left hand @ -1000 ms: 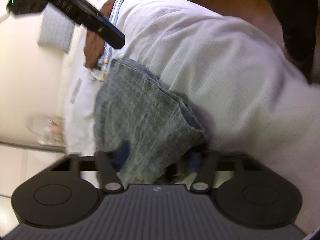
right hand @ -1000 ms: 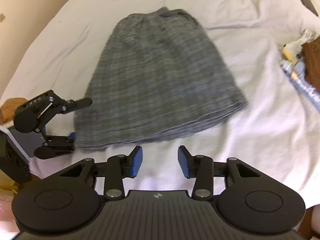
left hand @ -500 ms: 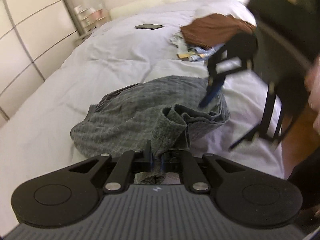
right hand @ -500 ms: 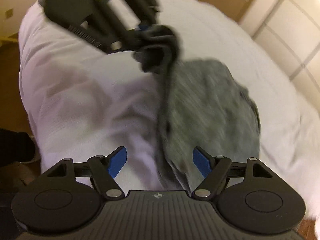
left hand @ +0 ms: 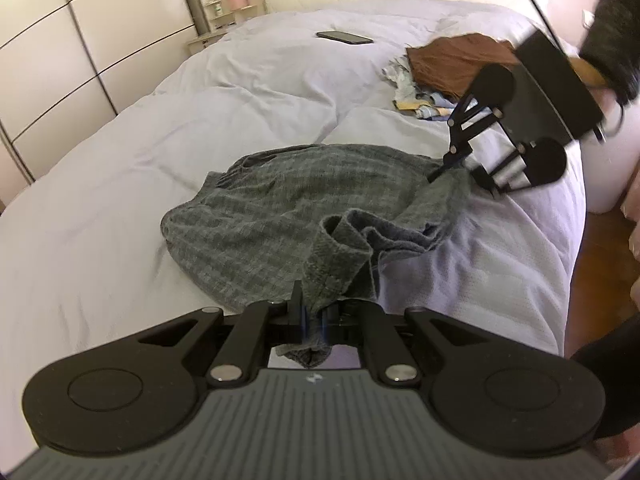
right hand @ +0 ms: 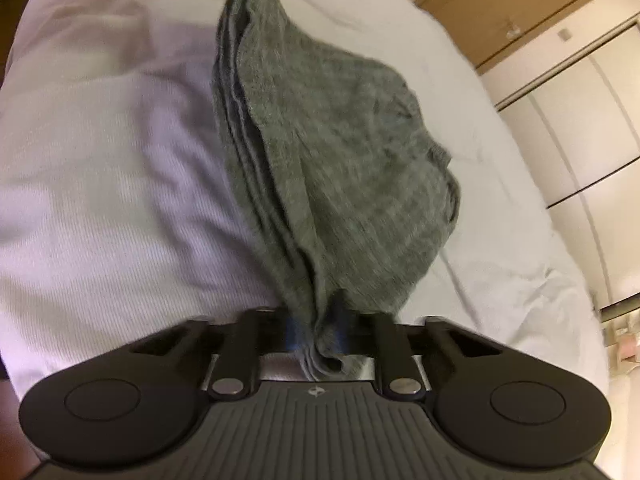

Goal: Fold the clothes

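While the white bed (left hand: 120, 184) fills both views, the grey knit garment (left hand: 288, 208) lies bunched on it near the edge beside the wooden floor, one border lifted. Toward the headboard end rest a brown cloth (left hand: 460, 60) and a dark phone (left hand: 344, 37). Left tongs (left hand: 316, 316) pinch one corner of the garment; right tongs (right hand: 320, 328) pinch the other.

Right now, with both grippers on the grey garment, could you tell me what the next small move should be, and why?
Probably draw the two grippers apart to pull the edge taut. The left gripper and right gripper each pinch a corner of the grey garment, yet the cloth between them sags in bunched folds on the bed.
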Action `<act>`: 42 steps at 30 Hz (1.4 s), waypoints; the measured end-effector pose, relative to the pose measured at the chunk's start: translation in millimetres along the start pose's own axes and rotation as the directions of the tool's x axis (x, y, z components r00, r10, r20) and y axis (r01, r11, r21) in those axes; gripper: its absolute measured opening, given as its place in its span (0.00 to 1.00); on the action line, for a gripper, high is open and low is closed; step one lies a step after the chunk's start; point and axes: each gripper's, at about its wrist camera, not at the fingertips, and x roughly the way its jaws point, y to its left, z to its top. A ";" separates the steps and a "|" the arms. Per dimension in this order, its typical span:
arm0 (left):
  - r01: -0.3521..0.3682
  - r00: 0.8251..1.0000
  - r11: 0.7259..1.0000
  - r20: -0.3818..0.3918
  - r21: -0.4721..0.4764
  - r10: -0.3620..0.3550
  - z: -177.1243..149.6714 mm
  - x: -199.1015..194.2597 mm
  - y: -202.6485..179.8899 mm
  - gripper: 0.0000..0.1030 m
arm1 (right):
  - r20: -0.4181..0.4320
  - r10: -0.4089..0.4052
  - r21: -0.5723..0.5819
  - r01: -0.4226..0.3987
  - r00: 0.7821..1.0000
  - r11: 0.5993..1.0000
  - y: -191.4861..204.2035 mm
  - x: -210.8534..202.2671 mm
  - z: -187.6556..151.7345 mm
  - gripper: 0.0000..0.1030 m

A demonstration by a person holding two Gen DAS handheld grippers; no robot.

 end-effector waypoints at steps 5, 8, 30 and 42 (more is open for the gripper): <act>-0.006 1.000 0.995 -0.011 0.101 0.007 7.0 -13.6 -12.5 0.03 | -0.012 0.062 0.037 -0.061 0.998 0.997 -19.7 -24.0 7.4 0.03; 0.005 1.000 0.998 -0.018 0.064 -0.004 7.2 -34.2 -16.3 0.02 | -0.002 0.111 0.022 -0.111 0.994 0.994 -20.6 -49.5 10.4 0.03; 0.162 0.970 0.801 -0.058 -0.577 -0.238 -15.4 -77.2 39.6 0.03 | -0.120 0.496 0.049 -0.494 0.860 0.868 -120.9 -72.7 85.6 0.04; 0.020 0.961 0.506 -0.124 -0.862 -0.248 -67.8 46.8 130.9 0.03 | -0.086 0.540 0.347 -0.483 0.837 0.804 -208.2 93.0 110.0 0.25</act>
